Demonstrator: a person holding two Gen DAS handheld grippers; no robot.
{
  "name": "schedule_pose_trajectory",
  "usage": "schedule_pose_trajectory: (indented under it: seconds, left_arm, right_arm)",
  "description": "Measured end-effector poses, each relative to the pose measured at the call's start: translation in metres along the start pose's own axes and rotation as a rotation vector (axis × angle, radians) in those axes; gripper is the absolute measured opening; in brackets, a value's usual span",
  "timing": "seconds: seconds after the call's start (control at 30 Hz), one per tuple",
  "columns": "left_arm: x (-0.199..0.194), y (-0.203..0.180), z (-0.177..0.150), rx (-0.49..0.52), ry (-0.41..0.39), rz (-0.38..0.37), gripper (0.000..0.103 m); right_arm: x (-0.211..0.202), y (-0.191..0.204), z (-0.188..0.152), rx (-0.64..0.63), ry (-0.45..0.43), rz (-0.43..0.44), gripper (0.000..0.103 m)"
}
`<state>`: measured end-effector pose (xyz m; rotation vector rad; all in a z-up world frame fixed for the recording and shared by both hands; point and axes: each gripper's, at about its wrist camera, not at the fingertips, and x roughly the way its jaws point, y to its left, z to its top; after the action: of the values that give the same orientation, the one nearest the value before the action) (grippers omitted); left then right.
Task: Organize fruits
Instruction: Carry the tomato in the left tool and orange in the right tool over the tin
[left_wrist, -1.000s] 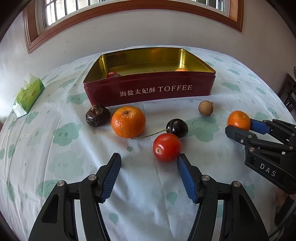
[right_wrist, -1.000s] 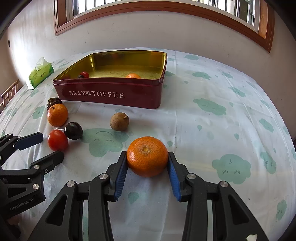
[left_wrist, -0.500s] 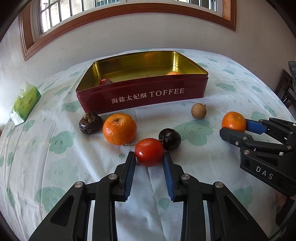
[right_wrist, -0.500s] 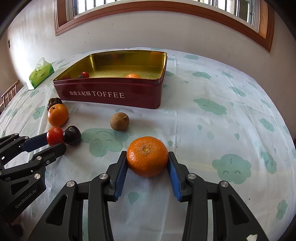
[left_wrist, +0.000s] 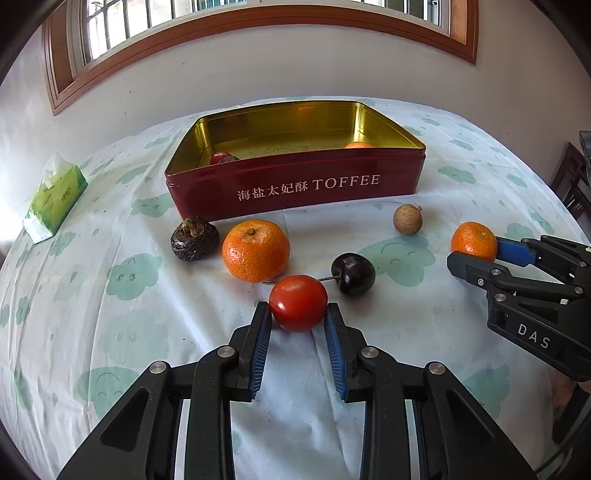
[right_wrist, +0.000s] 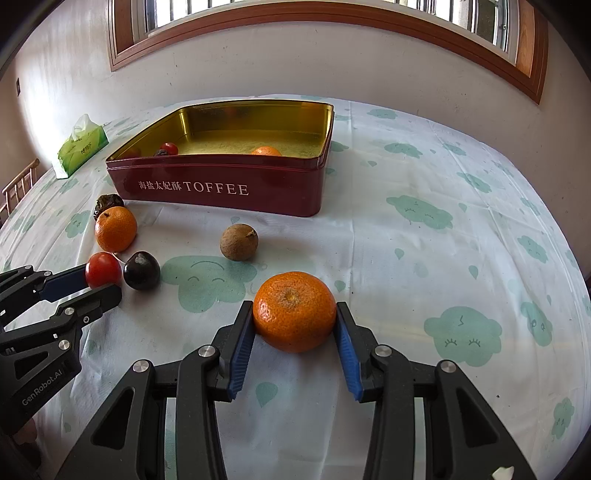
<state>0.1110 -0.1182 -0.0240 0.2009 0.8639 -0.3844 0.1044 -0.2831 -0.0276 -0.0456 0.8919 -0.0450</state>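
Pretty sure we're in somebody's home here: a counter under a cloud-print cloth (right_wrist: 443, 229), a wood-framed window (left_wrist: 258, 22) in a plain white wall, a tissue pack (left_wrist: 55, 197), and a wooden chair (right_wrist: 18, 184) off to the side.

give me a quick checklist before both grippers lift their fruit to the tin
1. Left gripper shut on the tomato: ok.
2. Right gripper shut on the tangerine: ok.
3. Tomato clear of the cherry: cannot tell, the cherry's stem runs right up to it.
4. Toffee tin open: ok.
5. Free floor space in the tin: ok, only a few fruits near the front wall.
6. Grip firmness: cannot tell.
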Motion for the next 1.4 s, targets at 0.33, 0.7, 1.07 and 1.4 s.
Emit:
schedule_pose_trajectory:
  seconds: [0.33, 0.7, 1.07, 1.4]
  left_arm:
    - [0.000, 0.011, 0.004, -0.027, 0.002, 0.013, 0.030]
    - [0.000, 0.019, 0.016, -0.021, 0.004, -0.006, 0.030]
    - [-0.019, 0.032, 0.047, -0.017, -0.073, -0.058, 0.031]
    - [-0.021, 0.056, 0.107, -0.046, -0.165, -0.027, 0.031]
  right_arm:
    - [0.000, 0.001, 0.000, -0.001, 0.000, -0.001, 0.039]
    - [0.001, 0.002, 0.002, -0.011, 0.011, -0.003, 0.038]
    - [-0.023, -0.011, 0.042, 0.020, -0.056, -0.003, 0.038]
    - [-0.025, -0.006, 0.103, 0.010, -0.116, 0.043, 0.038]
